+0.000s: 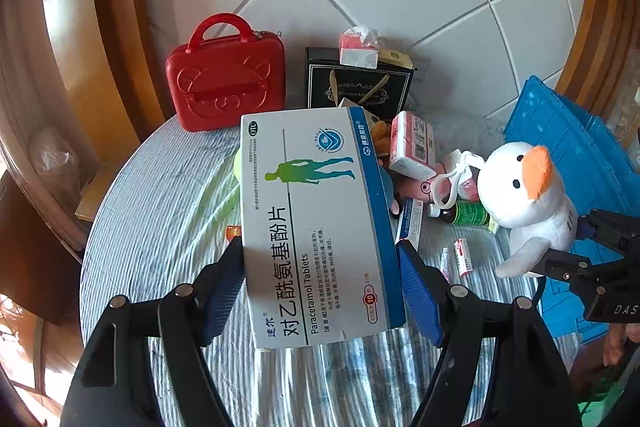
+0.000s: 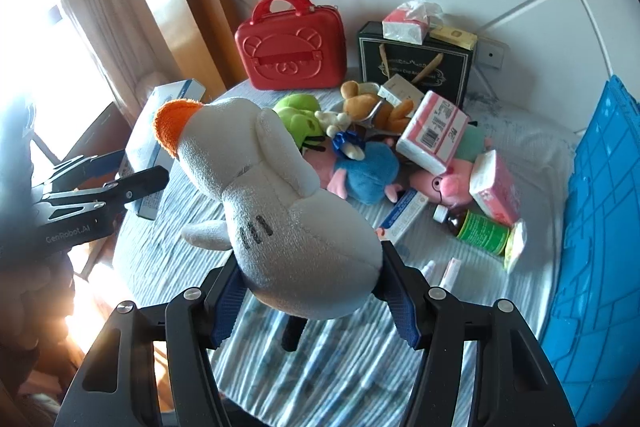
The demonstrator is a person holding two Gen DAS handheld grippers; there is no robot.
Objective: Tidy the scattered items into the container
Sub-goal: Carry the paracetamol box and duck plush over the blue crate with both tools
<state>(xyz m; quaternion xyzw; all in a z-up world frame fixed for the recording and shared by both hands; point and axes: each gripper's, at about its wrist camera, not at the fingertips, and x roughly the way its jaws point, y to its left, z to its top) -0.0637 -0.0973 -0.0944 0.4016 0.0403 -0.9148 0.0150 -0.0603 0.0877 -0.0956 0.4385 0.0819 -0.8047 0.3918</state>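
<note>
1. The blue crate (image 2: 600,195) is the biggest thing and looks like the container. It stands at the far right edge of the worktop (image 2: 320,359), which has a striped cloth on it.
2. The red case (image 2: 291,41) and the black gift box (image 2: 416,63) stand at the back by the wall. Neither is held.
3. The white duck toy (image 2: 280,203) is up in the air. The right tool (image 2: 312,301) is clenched on its fat bottom end, with a finger on each side. The duck's long body points away from the tool and to the left, orange beak first. The crate is on the other side, to the right, so this hand is the nearer one to it.
4. The pill box (image 1: 316,223) is off the cloth too. The left tool (image 1: 322,287) grasps its near end, fingers pressed on the two long sides. Its long side runs straight away from the tool. The crate lies well apart from it, to the right, past the duck.
5. A heap of soft toys (image 2: 360,163) and pink tissue packs (image 2: 434,133) lies in the middle, not yet tidied.
6. A brown bottle with a green label (image 2: 476,227) lies on its side near the crate.
7. Two little tubes (image 1: 454,259) lie on the cloth in front of it.

The duck probably goes in first, with a swing to the right.
</note>
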